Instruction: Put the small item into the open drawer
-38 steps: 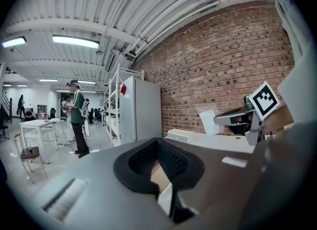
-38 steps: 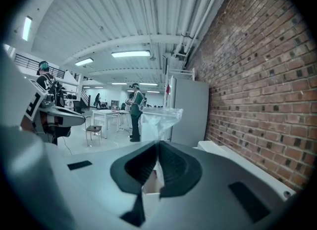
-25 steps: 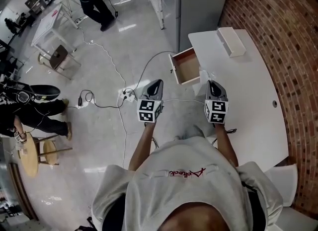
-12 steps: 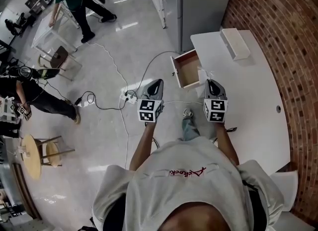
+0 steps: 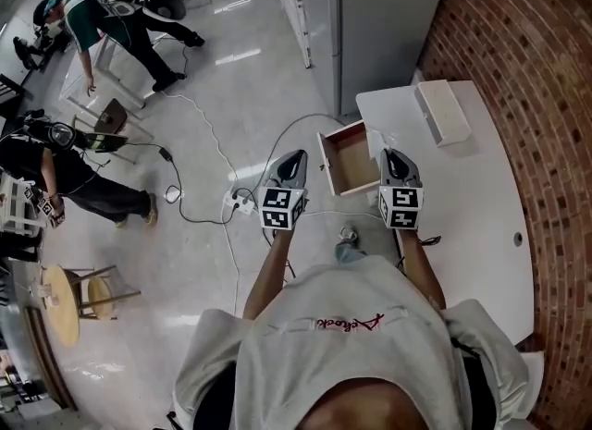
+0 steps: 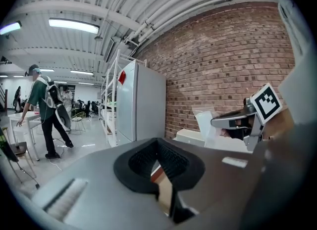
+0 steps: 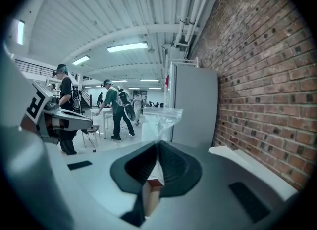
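Note:
The open wooden drawer (image 5: 351,160) juts out from the left side of the white desk (image 5: 462,197). My right gripper (image 5: 389,154) hovers at the drawer's right edge, over the desk's rim. It is shut on a small clear plastic bag (image 7: 161,117), which sticks up past its fingertips (image 7: 158,145). The left gripper view also catches that bag (image 6: 205,125). My left gripper (image 5: 295,156) is held over the floor just left of the drawer. Its jaws (image 6: 157,142) are shut with nothing in them.
A white oblong box (image 5: 442,112) lies on the desk's far end. A tall grey cabinet (image 5: 379,21) stands behind the drawer, with a brick wall (image 5: 527,67) on the right. Cables and a power strip (image 5: 239,202) trail over the floor. People stand at the far left (image 5: 55,160).
Both grippers have moved forward together, so the drawer now lies between them rather than ahead. The right gripper still holds the bag. The people at the left have shifted.

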A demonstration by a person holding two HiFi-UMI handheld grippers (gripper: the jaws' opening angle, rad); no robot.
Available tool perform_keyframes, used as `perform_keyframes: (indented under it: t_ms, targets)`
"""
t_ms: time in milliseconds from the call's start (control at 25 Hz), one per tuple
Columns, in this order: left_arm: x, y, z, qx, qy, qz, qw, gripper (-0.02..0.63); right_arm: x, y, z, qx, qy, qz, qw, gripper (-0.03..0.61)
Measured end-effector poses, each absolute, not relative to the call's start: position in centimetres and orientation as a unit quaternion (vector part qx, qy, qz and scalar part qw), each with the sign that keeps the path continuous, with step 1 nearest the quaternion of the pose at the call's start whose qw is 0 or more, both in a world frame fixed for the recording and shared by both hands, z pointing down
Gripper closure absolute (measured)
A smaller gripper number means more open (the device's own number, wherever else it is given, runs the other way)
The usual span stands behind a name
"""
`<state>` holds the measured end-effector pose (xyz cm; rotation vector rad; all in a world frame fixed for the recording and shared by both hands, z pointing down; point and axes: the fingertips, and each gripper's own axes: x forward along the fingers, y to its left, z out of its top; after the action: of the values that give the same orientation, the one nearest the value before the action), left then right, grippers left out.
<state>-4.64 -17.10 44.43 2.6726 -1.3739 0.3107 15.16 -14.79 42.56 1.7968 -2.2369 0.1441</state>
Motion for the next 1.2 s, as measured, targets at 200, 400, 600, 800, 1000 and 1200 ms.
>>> perform_keyframes:
  t_ms: [200,400,600,800,1000,1200]
  targets:
    - [-3.2,-22.1,43.5,0.880,-0.460,0.101,0.057,0.604,15.9,-20.0,41.8,0.604,-0.787,0.052,0.115,0.561]
    - [-1.9,-26.3,43.1,0.878,-0.464,0.104,0.052,0.604,16.6,-24.4,41.7,0.595,-0.794,0.054,0.111,0.561]
    - [-1.8,-28.9,44.0,0.872,-0.474,0.104,0.060,0.604,16.2,-27.9,42.4,0.578,-0.805,0.056,0.118,0.561]
    - [-3.1,-30.3,45.7,0.861,-0.489,0.106,0.090,0.604,14.2,-30.2,43.9,0.556,-0.817,0.066,0.136,0.561]
    - [-4.5,-31.5,46.6,0.857,-0.493,0.110,0.103,0.604,12.0,-31.6,45.3,0.539,-0.825,0.075,0.150,0.561]
    - [-6.8,-33.3,47.7,0.861,-0.482,0.119,0.115,0.604,10.4,-33.1,46.2,0.543,-0.819,0.084,0.165,0.561]
